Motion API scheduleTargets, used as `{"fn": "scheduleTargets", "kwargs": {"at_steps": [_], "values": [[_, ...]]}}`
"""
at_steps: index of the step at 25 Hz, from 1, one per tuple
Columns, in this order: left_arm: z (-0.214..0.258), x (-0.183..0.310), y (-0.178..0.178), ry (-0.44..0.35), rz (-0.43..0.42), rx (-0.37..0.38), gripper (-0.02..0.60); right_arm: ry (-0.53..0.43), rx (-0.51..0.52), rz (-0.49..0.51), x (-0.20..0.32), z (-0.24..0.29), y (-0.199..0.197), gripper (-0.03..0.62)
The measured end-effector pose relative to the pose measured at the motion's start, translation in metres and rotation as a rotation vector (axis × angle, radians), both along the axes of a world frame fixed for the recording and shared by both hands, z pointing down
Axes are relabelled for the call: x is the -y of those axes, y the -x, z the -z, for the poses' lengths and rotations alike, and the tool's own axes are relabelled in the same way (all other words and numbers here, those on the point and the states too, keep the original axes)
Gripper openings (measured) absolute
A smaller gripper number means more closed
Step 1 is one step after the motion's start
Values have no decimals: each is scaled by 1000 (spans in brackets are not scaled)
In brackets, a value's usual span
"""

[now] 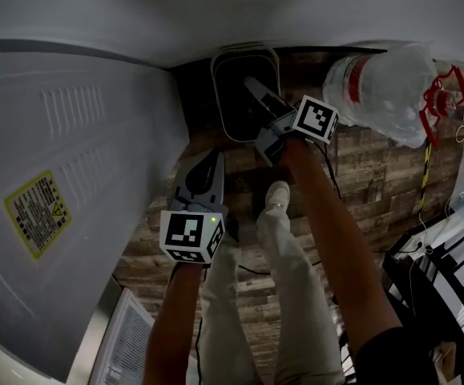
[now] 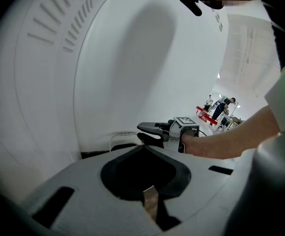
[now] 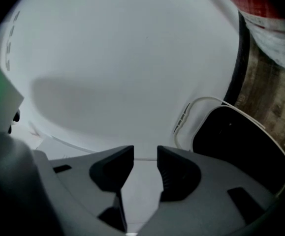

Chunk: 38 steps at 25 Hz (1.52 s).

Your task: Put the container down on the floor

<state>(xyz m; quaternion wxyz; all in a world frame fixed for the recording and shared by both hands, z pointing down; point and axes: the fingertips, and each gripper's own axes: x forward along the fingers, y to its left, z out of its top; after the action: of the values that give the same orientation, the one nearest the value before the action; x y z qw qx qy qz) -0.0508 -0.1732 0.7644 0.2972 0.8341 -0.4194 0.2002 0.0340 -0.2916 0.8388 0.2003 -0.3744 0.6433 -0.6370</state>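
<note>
The container (image 1: 244, 58), a white-rimmed bin with a dark inside, stands on the wood-pattern floor (image 1: 360, 167) against the white wall. In the head view my right gripper (image 1: 253, 88) reaches over its mouth. In the right gripper view the bin (image 3: 236, 141) lies just to the right of the right gripper (image 3: 145, 154), whose jaws are open with nothing between them and do not touch it. My left gripper (image 1: 207, 160) hangs nearer me, away from the bin, its jaws shut and empty (image 2: 144, 149). The left gripper view also shows the right gripper (image 2: 142, 132) above the bin's rim (image 2: 113, 140).
A large white appliance (image 1: 63, 175) with a yellow label (image 1: 39, 212) fills the left side. A big clear water bottle (image 1: 384, 87) with a red handle lies at the upper right. The person's legs and shoe (image 1: 277, 195) stand between the arms. A black rack (image 1: 448, 271) is at right.
</note>
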Motion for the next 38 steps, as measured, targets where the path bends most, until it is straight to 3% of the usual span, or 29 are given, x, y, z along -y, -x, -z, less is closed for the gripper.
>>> {"fn": "scheduleTargets", "kwargs": {"at_steps": [5, 10, 23, 32, 38], "values": [[29, -13, -8, 13, -24, 12, 18, -19, -42, 20, -18, 33, -4, 81], [64, -16, -22, -10, -78, 12, 18, -56, -83, 30, -27, 75, -8, 51], [128, -20, -46, -56, -93, -20, 18, -125, -170, 35, -70, 171, -27, 34], [200, -43, -33, -83, -78, -30, 18, -179, -183, 86, -119, 270, -12, 32], [255, -62, -25, -85, -61, -112, 18, -225, -196, 152, -154, 333, 4, 34]]}}
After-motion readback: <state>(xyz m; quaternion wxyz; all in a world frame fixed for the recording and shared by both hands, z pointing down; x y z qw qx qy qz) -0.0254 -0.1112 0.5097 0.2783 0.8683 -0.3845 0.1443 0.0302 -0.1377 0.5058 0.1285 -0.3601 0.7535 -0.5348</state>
